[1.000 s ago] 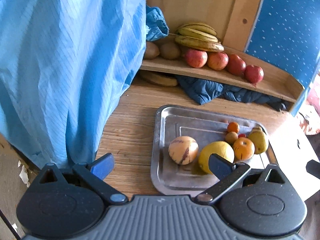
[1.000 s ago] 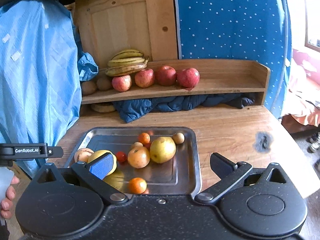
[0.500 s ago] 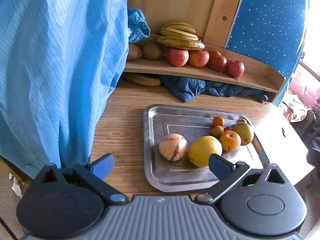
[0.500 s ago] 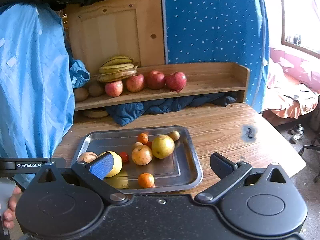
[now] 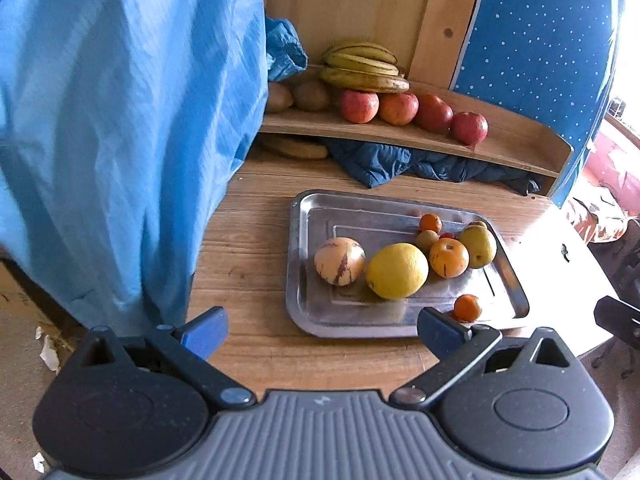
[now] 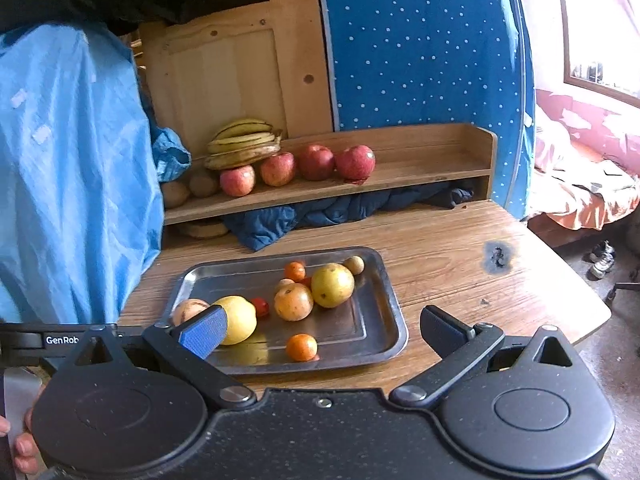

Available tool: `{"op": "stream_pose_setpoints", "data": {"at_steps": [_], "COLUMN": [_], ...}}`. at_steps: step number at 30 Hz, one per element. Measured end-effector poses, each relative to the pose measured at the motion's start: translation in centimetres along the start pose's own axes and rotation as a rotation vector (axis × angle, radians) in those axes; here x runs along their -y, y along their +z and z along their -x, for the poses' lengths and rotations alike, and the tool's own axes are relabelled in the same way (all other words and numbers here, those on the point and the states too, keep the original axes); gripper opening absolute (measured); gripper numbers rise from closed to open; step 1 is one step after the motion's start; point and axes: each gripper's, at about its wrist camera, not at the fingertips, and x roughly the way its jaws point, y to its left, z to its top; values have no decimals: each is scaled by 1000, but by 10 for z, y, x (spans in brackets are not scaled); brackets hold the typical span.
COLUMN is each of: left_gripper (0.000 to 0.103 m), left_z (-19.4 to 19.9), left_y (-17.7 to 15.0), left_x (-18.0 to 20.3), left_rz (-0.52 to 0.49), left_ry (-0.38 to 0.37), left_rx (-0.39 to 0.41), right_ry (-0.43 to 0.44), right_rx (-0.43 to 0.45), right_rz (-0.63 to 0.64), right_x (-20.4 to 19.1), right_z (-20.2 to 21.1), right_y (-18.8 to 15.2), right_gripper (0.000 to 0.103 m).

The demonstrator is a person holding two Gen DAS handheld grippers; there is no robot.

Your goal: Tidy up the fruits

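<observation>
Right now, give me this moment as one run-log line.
left tool: open, empty | right tool: open, empty | tray: loose fruit, none gripped | shelf: bananas, four apples

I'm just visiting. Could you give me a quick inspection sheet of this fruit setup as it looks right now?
Surface: wooden table, dark scorch-like mark on it.
Job's things: metal tray of mixed loose fruit; shelf with bananas and four apples.
Clutter: dark blue cloth under the shelf.
Grippers: left gripper and right gripper both open, holding nothing.
Cables: nothing seen.
Surroundings: light blue sheet, dotted blue panel, a hand.
</observation>
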Motion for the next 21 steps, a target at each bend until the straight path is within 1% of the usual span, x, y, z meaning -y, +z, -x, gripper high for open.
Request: {"op": "stream_pose_setpoints", "data": {"at_steps": [5,8,13,16,21], "left_gripper": [102,102,102,102,102], "left_z": [19,30,44,51,60], "left_y": [-15,-20,-29,-36,-45], "left_x": [11,17,22,25,30], "left_rz": [9,21,52,65,90], "left_ry": [49,67,93,101,108], "left_rx": [11,25,40,44,54], "right_ry": [37,67,97,111,138], "right_rx": [-21,-66,-96,-94,-54], "right_rz": [-19,-13,30,43,52], "right_x": [12,17,23,27,35], "right_z": [4,4,11,15,27], "right_y": [-8,-11,-15,-16,-16], "right_gripper": [102,102,102,102,102]}}
